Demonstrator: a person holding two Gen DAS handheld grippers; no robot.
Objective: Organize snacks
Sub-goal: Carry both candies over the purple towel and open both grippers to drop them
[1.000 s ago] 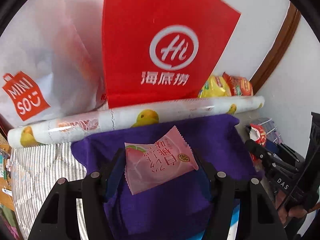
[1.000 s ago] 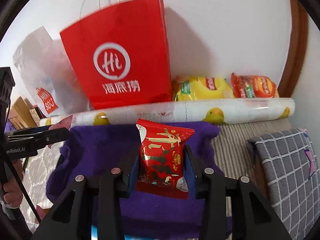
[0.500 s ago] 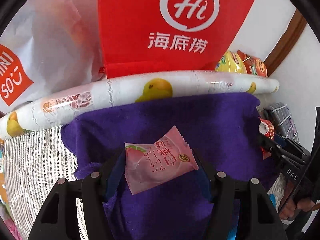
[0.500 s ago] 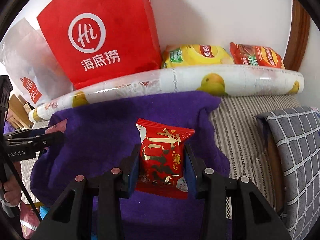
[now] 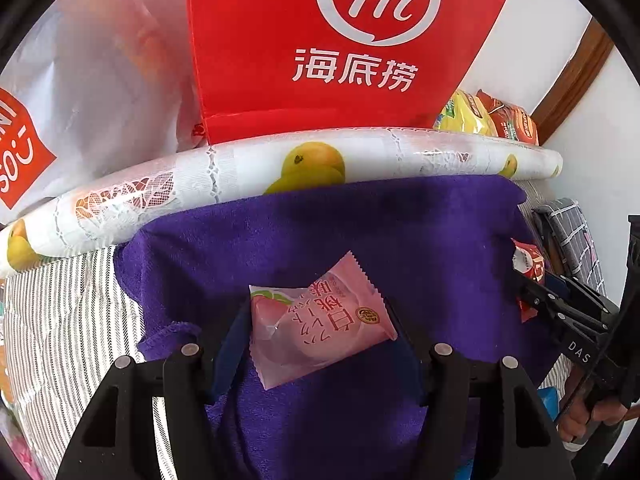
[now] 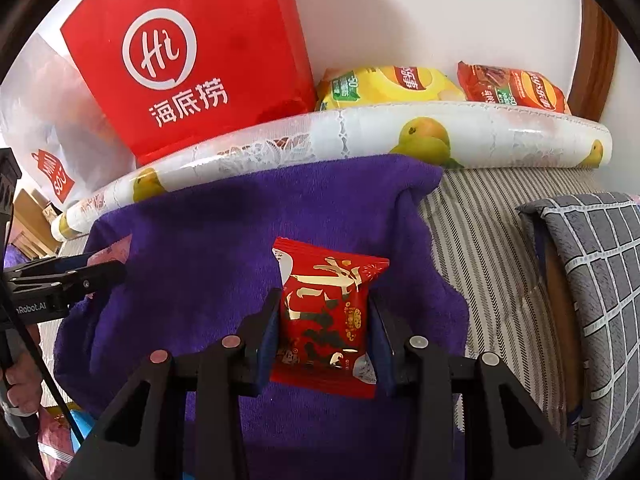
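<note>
Both fingers of the left gripper (image 5: 320, 340) clamp a soft, glossy pink snack packet (image 5: 316, 320) with crimped, serrated ends, tilted above the plush purple towel (image 5: 360, 232). On the right gripper (image 6: 325, 332), the blue-padded fingers pinch a shiny red foil snack packet (image 6: 326, 316) with gold lettering, upright over the towel's middle. Along the towel's far edge lies a smooth printed plastic roll (image 6: 360, 136); behind it stand a stiff red paper bag (image 6: 192, 52) and two puffy crisp bags (image 6: 392, 86).

The white Miniso bag (image 5: 80, 92) is cut off at the left edge, its contents blurred. The rolled fruit-print sheet (image 6: 360, 136) hides both chip bags' (image 6: 384, 88) bottoms.
</note>
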